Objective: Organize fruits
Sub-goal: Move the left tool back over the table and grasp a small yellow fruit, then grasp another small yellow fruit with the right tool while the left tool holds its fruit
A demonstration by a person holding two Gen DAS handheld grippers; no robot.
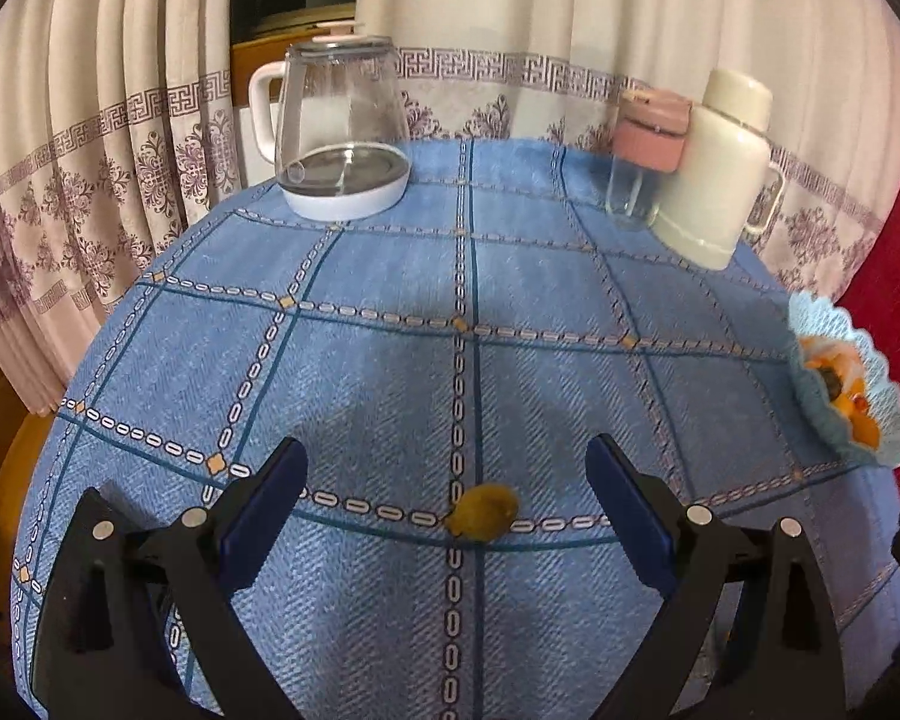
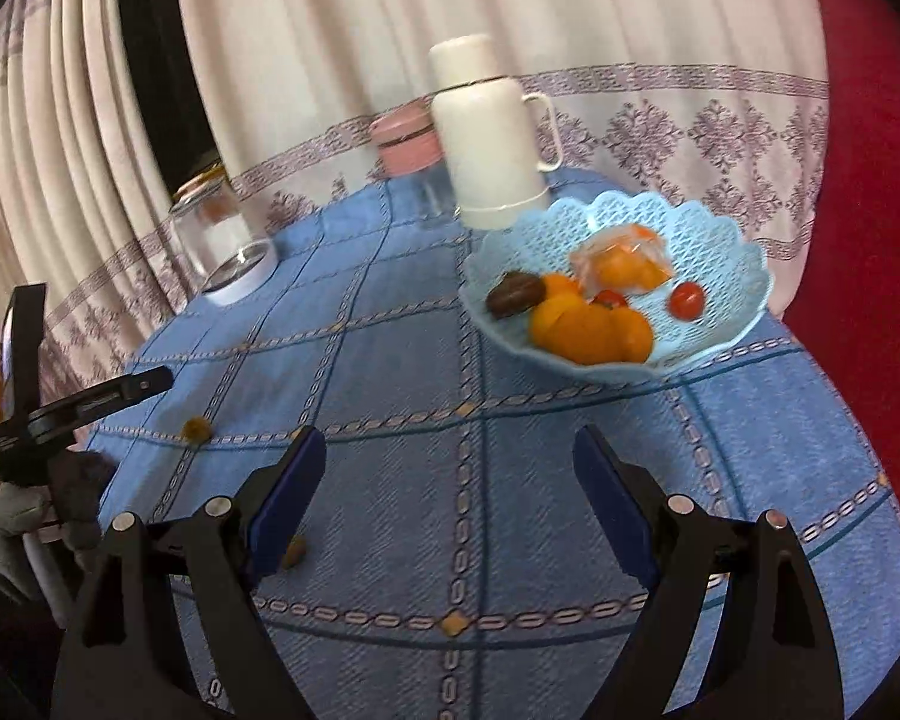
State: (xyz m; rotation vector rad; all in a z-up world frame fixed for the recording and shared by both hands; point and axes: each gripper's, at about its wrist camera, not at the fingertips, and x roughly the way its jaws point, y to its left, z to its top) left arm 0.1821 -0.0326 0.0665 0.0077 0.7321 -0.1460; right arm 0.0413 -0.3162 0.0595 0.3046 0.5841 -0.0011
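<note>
A round table under a blue checked tablecloth (image 1: 390, 276), read from left to right. At the far left, before the curtain (image 1: 90, 138), stands a clear glass kettle (image 1: 339, 120) on its white base. The left gripper (image 1: 447, 504) hangs over the near part of the cloth, its jaws wide apart and holding nothing; a small yellowish fruit (image 1: 485, 511) lies on the cloth between the two blue pads (image 1: 264, 516), touching neither. In the right wrist view a gloved hand (image 2: 12, 516) carries this gripper. A second small fruit (image 2: 294, 552) lies just beside the left finger of the right gripper (image 2: 450, 495), whose jaws likewise stand wide open and empty above bare cloth. At the back stand a glass jar with a pink lid (image 1: 648, 150) and, touching it, a cream flask (image 1: 720, 168). Farthest right sits the light-blue bowl (image 2: 732, 252), holding orange fruits (image 2: 588, 330), a brown one (image 2: 513, 294), small red tomatoes (image 2: 687, 299) and a wrapped orange piece (image 2: 624, 261).
</note>
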